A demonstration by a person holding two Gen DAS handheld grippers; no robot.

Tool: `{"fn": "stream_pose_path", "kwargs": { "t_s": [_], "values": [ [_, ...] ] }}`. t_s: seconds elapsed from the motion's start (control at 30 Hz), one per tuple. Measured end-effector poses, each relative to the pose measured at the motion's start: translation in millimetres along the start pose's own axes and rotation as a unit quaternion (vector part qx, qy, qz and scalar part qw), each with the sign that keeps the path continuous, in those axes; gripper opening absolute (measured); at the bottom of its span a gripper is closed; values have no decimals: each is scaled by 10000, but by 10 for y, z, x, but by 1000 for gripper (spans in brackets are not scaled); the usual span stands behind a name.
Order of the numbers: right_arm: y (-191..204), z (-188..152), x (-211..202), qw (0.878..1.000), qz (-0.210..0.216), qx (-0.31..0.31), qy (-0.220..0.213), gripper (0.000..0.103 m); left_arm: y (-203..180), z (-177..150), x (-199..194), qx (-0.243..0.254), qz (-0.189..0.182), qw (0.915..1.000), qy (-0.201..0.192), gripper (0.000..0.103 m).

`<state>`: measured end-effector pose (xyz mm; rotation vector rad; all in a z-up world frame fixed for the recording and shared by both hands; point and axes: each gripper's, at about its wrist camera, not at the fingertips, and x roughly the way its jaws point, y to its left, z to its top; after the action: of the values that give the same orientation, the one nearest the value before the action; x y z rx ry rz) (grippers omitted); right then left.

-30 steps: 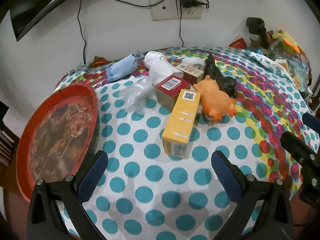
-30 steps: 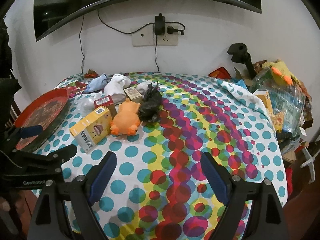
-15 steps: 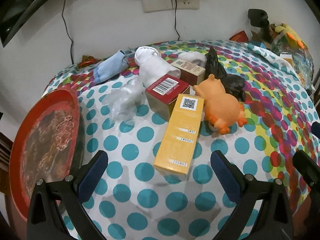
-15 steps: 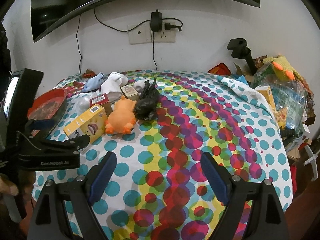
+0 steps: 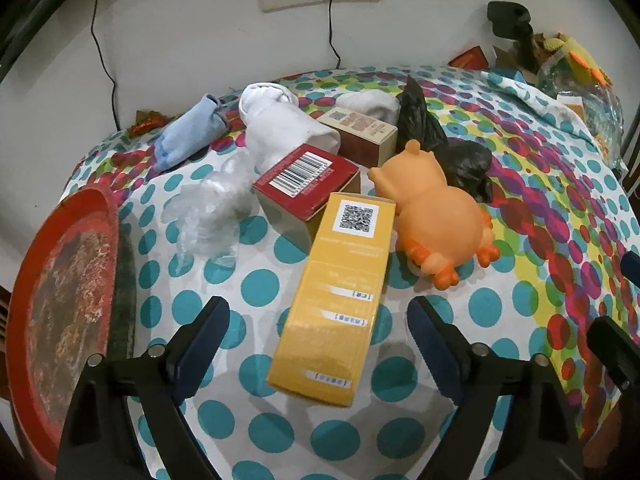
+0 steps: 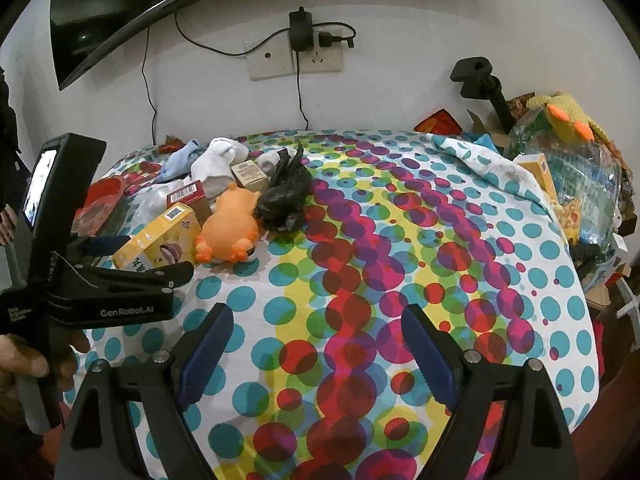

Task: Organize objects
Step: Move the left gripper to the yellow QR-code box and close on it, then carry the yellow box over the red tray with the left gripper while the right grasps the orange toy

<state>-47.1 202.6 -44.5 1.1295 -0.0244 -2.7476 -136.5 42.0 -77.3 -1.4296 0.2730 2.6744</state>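
Closing left gripper (image 5: 318, 344) fingers astride yellow box (image 5: 336, 300); right gripper (image 6: 318, 344) fingers apart, empty.

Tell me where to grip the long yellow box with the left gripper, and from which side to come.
Grip the yellow box across its two long side faces at the near half, coming down from above along its length. It lies flat, its short end toward the left gripper, whose closing jaws already straddle it without touching. The far end crowds the red box and orange toy.

The left gripper (image 6: 132, 264) reads "GenRobot.AI"; smaller print seems illegible.
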Motion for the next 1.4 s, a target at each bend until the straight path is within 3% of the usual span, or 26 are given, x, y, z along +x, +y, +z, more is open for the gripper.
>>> {"fn": "stream_pose_path", "kwargs": {
  "t_s": [0.07, 0.2, 0.4, 0.83, 1.13, 1.4],
  "values": [
    [-5, -2, 17, 10000, -5, 4, 15, 89, -15, 4, 15, 23, 19, 10000, -18, 86],
    [-11, -10, 26, 10000, 1, 8, 29, 89, -22, 9, 57, 43, -124, 9999, 49, 52],
    [7, -1, 64, 10000, 30, -43, 63, 89, -10, -14, 32, -6, -345, 9994, 10, 27],
    [349, 124, 256, 9989, 231, -367, 157, 89, 187, -209, -362, -58, -497, 9986, -157, 27],
    [589, 304, 509, 9977, 342, -511, 276, 89, 776, -347, -681, -308, -110, 9990, -293, 27],
    [738, 385, 694, 9971, 190, -666, 319, 89, 1369, -473, -730, -778, 227, 9964, -245, 27]
  ]
}}
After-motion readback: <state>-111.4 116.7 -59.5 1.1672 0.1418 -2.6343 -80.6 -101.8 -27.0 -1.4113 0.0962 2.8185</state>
